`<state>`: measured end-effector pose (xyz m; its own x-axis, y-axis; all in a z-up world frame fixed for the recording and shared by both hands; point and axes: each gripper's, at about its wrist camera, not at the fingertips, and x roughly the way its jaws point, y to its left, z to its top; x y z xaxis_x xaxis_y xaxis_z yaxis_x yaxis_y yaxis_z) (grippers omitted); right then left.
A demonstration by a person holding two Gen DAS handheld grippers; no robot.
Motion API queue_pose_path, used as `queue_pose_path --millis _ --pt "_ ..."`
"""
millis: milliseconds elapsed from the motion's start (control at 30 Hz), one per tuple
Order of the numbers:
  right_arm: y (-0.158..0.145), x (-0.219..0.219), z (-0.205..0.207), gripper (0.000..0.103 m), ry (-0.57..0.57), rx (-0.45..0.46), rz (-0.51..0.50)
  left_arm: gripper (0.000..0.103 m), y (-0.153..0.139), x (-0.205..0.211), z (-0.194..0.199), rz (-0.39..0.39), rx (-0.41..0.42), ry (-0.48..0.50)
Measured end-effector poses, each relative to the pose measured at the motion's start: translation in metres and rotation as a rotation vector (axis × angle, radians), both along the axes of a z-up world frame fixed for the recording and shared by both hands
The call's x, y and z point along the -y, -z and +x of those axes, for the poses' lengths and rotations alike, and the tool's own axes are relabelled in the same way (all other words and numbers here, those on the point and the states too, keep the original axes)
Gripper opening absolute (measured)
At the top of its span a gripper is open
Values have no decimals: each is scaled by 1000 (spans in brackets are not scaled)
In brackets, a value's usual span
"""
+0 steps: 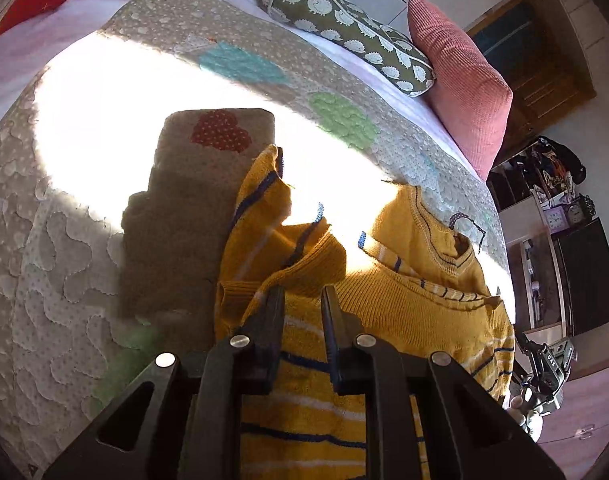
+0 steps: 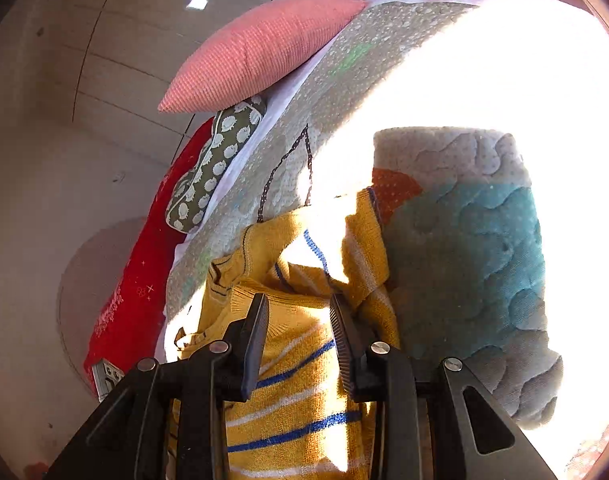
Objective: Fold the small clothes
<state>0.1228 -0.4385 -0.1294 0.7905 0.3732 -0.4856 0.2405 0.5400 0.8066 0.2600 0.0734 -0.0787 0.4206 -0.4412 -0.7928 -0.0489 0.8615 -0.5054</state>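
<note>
A small yellow knit sweater (image 1: 404, 304) with blue and white stripes lies rumpled on a quilted bedspread (image 1: 64, 240). In the left wrist view my left gripper (image 1: 303, 296) is just over the sweater's striped part, its jaws apart with cloth showing between them, not pinched. The neck opening (image 1: 460, 244) lies to the right. In the right wrist view the same sweater (image 2: 300, 384) lies under my right gripper (image 2: 298, 304), whose jaws also stand apart above the fabric. A sleeve (image 2: 364, 240) is bunched beyond the fingertips.
A folded quilted blanket (image 1: 208, 168) with a red heart lies just left of the sweater; it also shows in the right wrist view (image 2: 464, 260). A pink cushion (image 1: 460, 84) and a green patterned pillow (image 1: 344, 28) lie at the bed's far side. Shelves (image 1: 552, 220) stand beyond the bed.
</note>
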Motion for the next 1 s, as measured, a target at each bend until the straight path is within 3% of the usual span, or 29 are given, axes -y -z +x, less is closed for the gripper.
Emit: queue_pose_path --millis 100,167,300,467,567,633,733,867,1000 --pt "-9 22 -28 44 114 -10 14 22 -19 -3 -19 38 15 0" --pt "-15 28 -50 44 146 3 24 29 -34 -5 -35 84 44 0" --pt "-32 8 -79 46 120 -9 -81 40 -53 -11 -74 136 95 -16" --pt "-49 -64 -53 46 -140 10 -195 42 -68 -1 -128 205 159 -35" --pt "-43 -122 -16 46 -360 6 -199 49 -72 5 -156 221 185 -41" --pt "-30 -148 6 46 -458 -46 -221 49 -72 7 -170 242 184 -35" --pt "-28 -154 35 39 -437 -91 -357 49 -72 5 -183 260 181 -34" --pt "-34 -114 58 38 -261 -154 -467 50 -71 -4 -194 258 180 -62" --pt "-42 -76 48 38 -164 -160 -434 50 -73 0 -200 323 201 -73"
